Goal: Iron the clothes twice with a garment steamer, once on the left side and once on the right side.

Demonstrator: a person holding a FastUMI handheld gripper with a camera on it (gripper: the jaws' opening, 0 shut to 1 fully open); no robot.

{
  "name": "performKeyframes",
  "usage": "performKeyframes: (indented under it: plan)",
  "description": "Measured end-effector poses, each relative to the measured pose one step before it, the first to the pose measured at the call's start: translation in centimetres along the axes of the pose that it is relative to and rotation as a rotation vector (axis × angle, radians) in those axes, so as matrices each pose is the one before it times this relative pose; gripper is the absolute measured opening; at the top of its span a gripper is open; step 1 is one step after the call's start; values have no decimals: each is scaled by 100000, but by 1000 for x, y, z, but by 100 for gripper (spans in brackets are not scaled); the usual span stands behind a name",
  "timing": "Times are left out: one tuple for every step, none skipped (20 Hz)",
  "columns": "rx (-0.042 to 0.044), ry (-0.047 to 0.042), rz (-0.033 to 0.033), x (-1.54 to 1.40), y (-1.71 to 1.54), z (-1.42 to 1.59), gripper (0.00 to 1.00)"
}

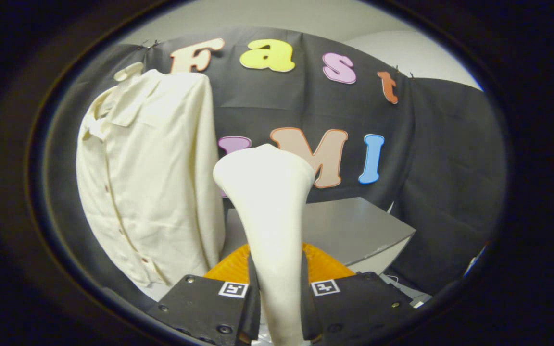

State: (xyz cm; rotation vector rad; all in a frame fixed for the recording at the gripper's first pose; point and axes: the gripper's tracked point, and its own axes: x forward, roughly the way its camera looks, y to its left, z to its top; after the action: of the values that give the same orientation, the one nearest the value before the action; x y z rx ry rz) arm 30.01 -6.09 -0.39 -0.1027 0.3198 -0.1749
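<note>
Cream shirt [149, 178], one steamer [270, 202] in claw [279, 298].

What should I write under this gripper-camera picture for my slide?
The hand-held gripper grips a white steamer by its handle, its head raised beside a cream shirt hanging on the booth wall.

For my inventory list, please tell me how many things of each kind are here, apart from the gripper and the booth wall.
Garment steamer, held between the gripper fingers: 1
Shirt, hanging beside the steamer: 1
Grey table, beyond the fingers: 1
Orange part behind the steamer handle: 1
Total: 4
</note>
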Motion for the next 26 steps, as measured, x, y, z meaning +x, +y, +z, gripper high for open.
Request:
performKeyframes:
  plan:
    - [-838, -816, 1493, -1565, 1469, -7, 34]
    - [-302, -854, 1517, -1581, 1488, 71, 33]
    - [328, -947, 1435, -1575, 1608, -99, 34]
    - [44, -1060, 1590, -1528, 1639, -34, 34]
    - [668, -1392, 1544, -1134, 1552, 28, 33]
    - [587, -694, 1661, -1943, 1739, -118, 33]
    - [536, -474, 1679, -1558, 1676, -346, 33]
    - [476, 28, 1494, -1177, 1586, -378, 33]
    - [568, -162, 1584, -979, 1569, -251, 33]
    - [979, 101, 2032, -779, 1647, -382, 33]
    - [990, -171, 2157, -415, 1509, -487, 33]
    - [731, -133, 2100, -245, 1505, -317, 33]
    - [721, 928, 2296, -21, 1331, -779, 33]
    - [-83, 385, 2152, 145, 1208, -524, 33]
    - [106, 1874, 1290, 316, 930, -776, 33]
    - [-266, 902, 630, 386, 567, -606, 33]
    - [-732, 979, 57, 484, 375, -472, 33]
    - [-993, 866, 424, 632, 538, -335, 33]
    - [-1203, 906, 246, 622, 393, -281, 33]
    - [-779, 482, -630, 693, 149, -185, 33]
    - [77, 414, -1092, 808, 55, -9, 33]
    - [70, 520, -555, 866, 240, -41, 33]
    - [52, 803, -396, 1114, 366, 110, 33]
    - [-97, 853, -17, 1066, 338, 32, 33]
    - [-275, 629, 313, 1022, 377, 290, 33]
    - [-160, 283, 391, 943, 419, 198, 33]
